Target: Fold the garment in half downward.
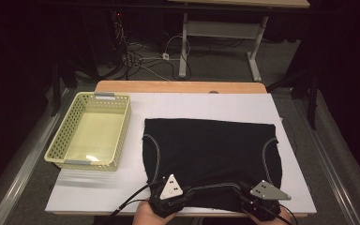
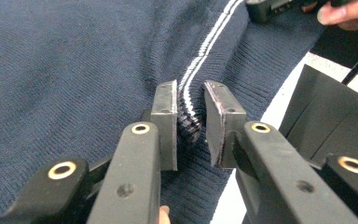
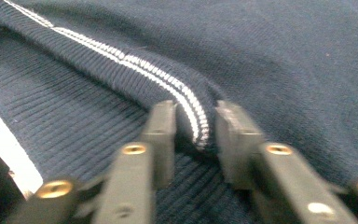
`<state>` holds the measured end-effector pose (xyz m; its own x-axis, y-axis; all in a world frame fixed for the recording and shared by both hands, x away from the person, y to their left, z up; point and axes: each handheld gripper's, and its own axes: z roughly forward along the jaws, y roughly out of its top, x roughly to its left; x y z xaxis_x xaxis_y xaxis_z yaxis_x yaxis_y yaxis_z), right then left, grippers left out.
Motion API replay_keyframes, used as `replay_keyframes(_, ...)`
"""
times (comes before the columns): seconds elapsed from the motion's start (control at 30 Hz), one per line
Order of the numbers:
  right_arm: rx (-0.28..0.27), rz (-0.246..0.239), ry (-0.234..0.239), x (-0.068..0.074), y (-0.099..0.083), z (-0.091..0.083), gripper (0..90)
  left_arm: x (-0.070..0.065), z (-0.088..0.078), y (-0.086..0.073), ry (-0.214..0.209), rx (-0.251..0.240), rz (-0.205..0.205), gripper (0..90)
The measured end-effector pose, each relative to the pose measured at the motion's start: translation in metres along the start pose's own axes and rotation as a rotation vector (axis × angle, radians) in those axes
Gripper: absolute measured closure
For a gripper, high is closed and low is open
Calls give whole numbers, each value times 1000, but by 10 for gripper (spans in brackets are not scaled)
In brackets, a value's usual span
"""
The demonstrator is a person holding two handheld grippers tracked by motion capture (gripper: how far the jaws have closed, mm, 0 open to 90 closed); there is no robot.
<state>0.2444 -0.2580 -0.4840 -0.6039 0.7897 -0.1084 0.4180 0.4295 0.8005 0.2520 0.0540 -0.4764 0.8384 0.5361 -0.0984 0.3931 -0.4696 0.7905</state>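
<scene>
While the dark navy knitted garment (image 1: 211,150) lies flat on the white table (image 1: 187,105), the left gripper (image 2: 189,114) and right gripper (image 3: 196,133) each pinch its white-striped ribbed edge (image 3: 135,63) at the near side.

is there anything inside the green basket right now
No, the green basket at the table's left shows only its bare floor in the high view, and the dark garment lies flat on the table beside it.
</scene>
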Motion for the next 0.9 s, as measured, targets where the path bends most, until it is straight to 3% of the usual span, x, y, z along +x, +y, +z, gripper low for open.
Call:
replay_keyframes(0.17,-20,-20,-4,1,1,-6,773,0,-4,1,-7,-21,-6,735)
replay_keyframes(0.4,-103,-68,4,16,7,-42,773,-7,-20,1,-28,-50,9,733)
replay_keyframes(0.53,-75,-89,31,25,0,-49,772,-15,-21,-6,-15,-7,68,732)
replay_keyframes(0.63,-30,-92,53,29,-9,-46,772,-14,-18,-12,-34,22,44,733)
replay_keyframes(0.73,0,-87,74,30,-15,-45,748,-14,-16,-13,-39,40,55,718)
replay_keyframes(0.83,-11,-33,104,24,-14,-45,646,-8,-28,-8,-62,-15,3,603)
replay_keyframes(0.9,-30,-9,97,19,-12,-50,615,0,-44,-6,-30,-63,-4,568)
